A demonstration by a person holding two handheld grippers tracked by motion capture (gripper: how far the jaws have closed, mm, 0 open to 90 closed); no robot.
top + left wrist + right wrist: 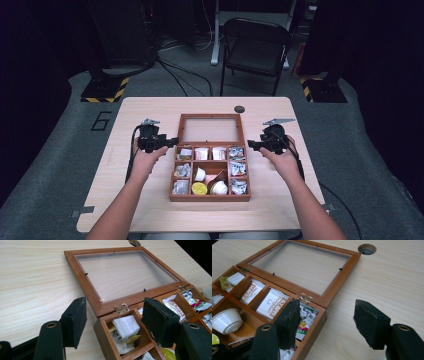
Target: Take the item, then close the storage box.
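A wooden compartment box sits mid-table with its glass-paned lid laid flat open behind it. Its compartments hold tea bags, sachets and small cups. My left gripper hovers at the box's far left corner, open, jaws straddling that corner with nothing held. My right gripper is at the far right corner, open, one jaw over the sachet compartment and the other over bare table. The lid and its brass hinge lie just ahead of the left jaws; the lid also lies ahead of the right jaws.
A round cable hole is in the table behind the lid, also the hole. A black folding chair stands beyond the table. Bare tabletop lies left and right of the box.
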